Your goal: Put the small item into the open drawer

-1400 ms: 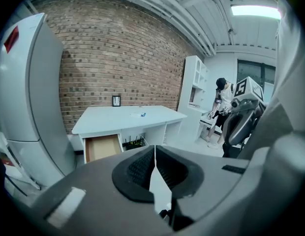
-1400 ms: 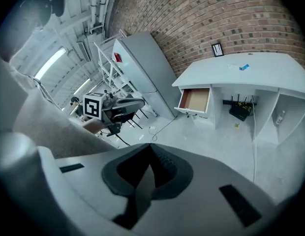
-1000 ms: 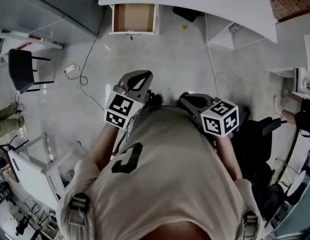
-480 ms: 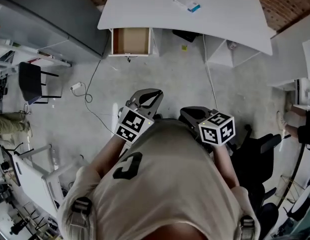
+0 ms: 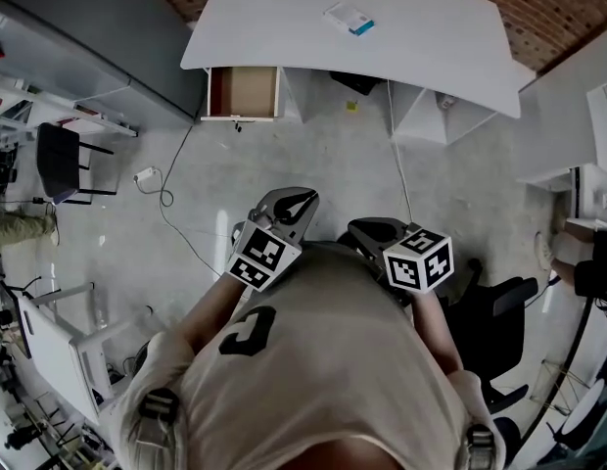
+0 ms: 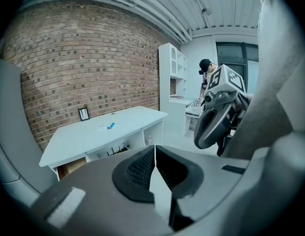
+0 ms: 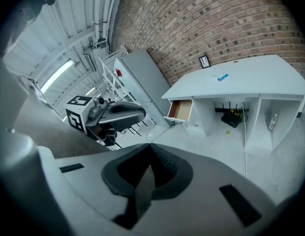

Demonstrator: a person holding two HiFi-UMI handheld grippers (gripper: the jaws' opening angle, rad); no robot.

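The small item (image 5: 348,19), a flat white and blue packet, lies on top of the white desk (image 5: 431,37). It also shows small in the left gripper view (image 6: 109,126) and the right gripper view (image 7: 222,76). Under the desk's left end the wooden drawer (image 5: 243,93) stands open and looks empty (image 7: 179,110). Both grippers hang in front of the person's chest, well short of the desk. My left gripper (image 5: 302,202) is shut with nothing in it (image 6: 155,151). My right gripper (image 5: 367,229) is also shut and holds nothing (image 7: 151,149).
A grey cabinet (image 5: 98,37) stands left of the desk, and a black chair (image 5: 59,150) farther left. A cable with a plug (image 5: 147,176) trails over the floor. A black office chair (image 5: 499,321) is at the right. A person (image 6: 205,77) stands by white shelves (image 6: 172,77).
More of the desk has come into the head view, and the item and drawer have shifted as the person walked toward it. Both grippers moved along, still shut.
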